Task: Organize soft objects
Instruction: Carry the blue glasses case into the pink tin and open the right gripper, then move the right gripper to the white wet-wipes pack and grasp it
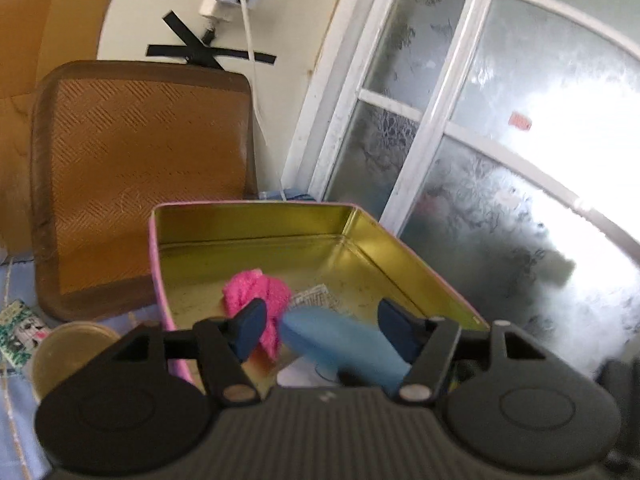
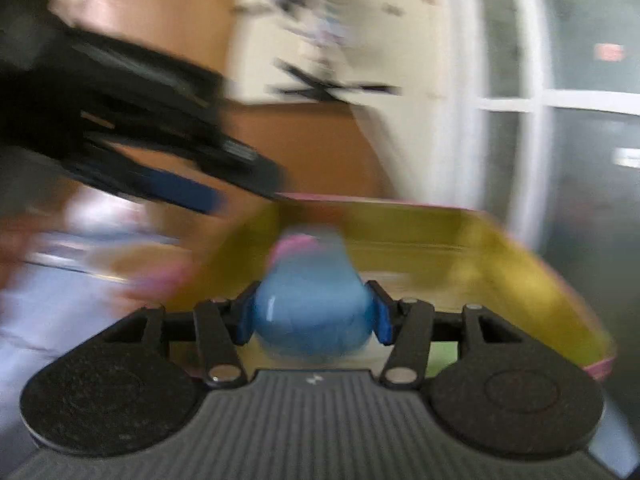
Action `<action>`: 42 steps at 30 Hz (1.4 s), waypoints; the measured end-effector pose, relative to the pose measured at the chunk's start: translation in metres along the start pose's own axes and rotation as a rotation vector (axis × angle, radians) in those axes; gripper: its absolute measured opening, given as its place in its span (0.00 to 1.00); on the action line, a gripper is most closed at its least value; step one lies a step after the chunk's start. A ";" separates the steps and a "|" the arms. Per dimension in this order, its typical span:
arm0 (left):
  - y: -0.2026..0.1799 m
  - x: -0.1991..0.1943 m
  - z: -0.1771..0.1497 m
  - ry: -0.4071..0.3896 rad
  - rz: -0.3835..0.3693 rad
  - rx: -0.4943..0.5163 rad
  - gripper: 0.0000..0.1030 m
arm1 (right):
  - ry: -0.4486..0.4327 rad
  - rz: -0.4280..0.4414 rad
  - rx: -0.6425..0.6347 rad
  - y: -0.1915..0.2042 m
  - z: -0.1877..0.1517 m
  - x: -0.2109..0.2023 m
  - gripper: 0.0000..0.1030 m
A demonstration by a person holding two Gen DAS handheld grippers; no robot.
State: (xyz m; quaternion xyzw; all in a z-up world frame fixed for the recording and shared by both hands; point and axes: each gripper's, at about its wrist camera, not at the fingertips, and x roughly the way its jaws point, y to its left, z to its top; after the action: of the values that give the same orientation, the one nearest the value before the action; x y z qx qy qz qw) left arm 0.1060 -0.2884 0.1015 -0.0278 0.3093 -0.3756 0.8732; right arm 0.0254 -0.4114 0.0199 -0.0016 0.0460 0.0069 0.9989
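Observation:
An open gold-lined tin with pink outer walls (image 1: 256, 220) holds a pink fuzzy soft object (image 1: 256, 292) and a small patterned packet (image 1: 316, 296). My left gripper (image 1: 320, 326) is open above the tin's near edge, its fingers apart. A light blue soft object (image 1: 344, 344) crosses between them, held from the right. In the blurred right wrist view my right gripper (image 2: 312, 316) is shut on the light blue soft object (image 2: 312, 312), at the tin's (image 2: 520, 264) near side. The left gripper (image 2: 180, 192) shows there at upper left.
A brown woven cushion (image 1: 140, 180) leans behind the tin. A round gold lid (image 1: 68, 352) and a printed packet (image 1: 20, 328) lie on the pale blue cloth at left. A frosted-glass window (image 1: 500, 160) fills the right side. A charger and cable hang on the wall.

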 end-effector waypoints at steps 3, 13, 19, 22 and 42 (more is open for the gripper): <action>0.001 0.001 -0.011 0.022 0.005 0.006 0.63 | 0.038 -0.097 0.046 -0.019 -0.006 0.019 0.63; 0.069 -0.076 -0.046 -0.045 0.113 -0.063 0.68 | -0.058 -0.062 0.093 -0.009 -0.004 0.003 0.70; 0.133 -0.133 -0.096 -0.056 0.250 -0.160 0.70 | -0.142 0.069 0.093 0.019 0.016 -0.016 0.70; 0.170 -0.161 -0.121 -0.063 0.364 -0.224 0.70 | -0.147 0.214 0.051 0.049 0.027 -0.027 0.70; 0.247 -0.241 -0.172 -0.310 0.458 -0.441 0.74 | 0.361 0.533 -0.134 0.340 0.086 0.186 0.77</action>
State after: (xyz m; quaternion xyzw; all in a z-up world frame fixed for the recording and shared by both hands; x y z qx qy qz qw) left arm 0.0408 0.0825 0.0181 -0.2023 0.2451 -0.0857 0.9443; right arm 0.2135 -0.0685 0.0873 -0.0565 0.2205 0.2708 0.9353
